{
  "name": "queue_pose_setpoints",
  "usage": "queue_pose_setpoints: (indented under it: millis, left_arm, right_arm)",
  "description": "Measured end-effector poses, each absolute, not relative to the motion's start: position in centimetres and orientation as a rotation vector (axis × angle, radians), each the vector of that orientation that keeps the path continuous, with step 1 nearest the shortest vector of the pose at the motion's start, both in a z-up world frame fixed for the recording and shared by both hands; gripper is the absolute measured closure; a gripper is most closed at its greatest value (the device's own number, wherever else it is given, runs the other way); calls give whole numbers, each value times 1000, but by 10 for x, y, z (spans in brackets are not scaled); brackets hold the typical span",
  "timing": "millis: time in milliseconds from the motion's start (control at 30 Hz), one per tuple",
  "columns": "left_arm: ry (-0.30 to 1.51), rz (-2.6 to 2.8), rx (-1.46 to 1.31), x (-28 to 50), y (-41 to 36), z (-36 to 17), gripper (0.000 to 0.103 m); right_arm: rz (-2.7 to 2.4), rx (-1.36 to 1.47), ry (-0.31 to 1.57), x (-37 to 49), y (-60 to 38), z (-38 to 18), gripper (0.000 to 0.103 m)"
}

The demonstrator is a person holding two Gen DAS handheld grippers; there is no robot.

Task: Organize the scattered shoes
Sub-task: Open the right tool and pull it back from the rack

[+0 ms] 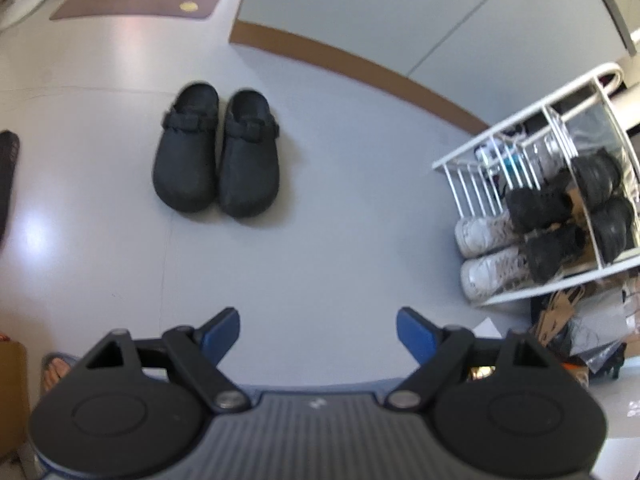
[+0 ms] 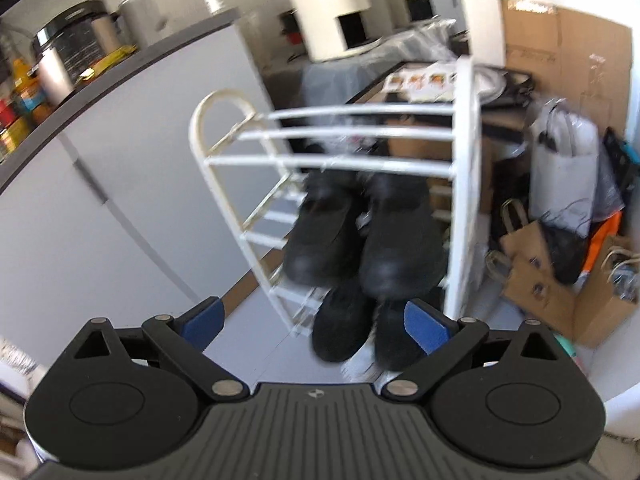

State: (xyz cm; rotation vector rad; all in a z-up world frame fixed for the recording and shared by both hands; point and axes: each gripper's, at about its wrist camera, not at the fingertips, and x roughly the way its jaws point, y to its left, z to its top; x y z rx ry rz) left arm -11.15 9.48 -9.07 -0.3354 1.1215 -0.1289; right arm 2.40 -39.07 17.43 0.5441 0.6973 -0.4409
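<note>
Two black clogs sit side by side on the pale floor, straight ahead of the left gripper and well apart from it, toes toward the camera. That gripper's two blue-padded fingers are spread wide with nothing between them. Off to its right stands one white wire shoe rack: on it, two white sneakers on the lowest level, with four black shoes above, as far as the blur allows a count. One foot in a sandal shows at the left gripper's lower left.

From the right wrist view, the right gripper is likewise spread wide and holds nothing. The rack stands just ahead of it, with two black shoes on a middle tier and two more dark shoes blurred below, near the fingertips. Right of the gripper, several paper bags crowd the floor
</note>
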Motion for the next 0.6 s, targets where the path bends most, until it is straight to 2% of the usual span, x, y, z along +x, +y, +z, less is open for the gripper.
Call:
queue_pose_setpoints:
  millis: [267,433,600]
  left_arm:
    - [1095,-101,-325,-125,111,-88,13]
    - [1096,-79,-323,-126,118,-91,13]
    - [1108,-56,-307,-124,117,-99,13]
  right_arm:
    - [-339,554,771,20,-349,148,4]
    - [-233,657,771,8,-327,131,4]
    - [-144,693,798,-4,-294,89,4]
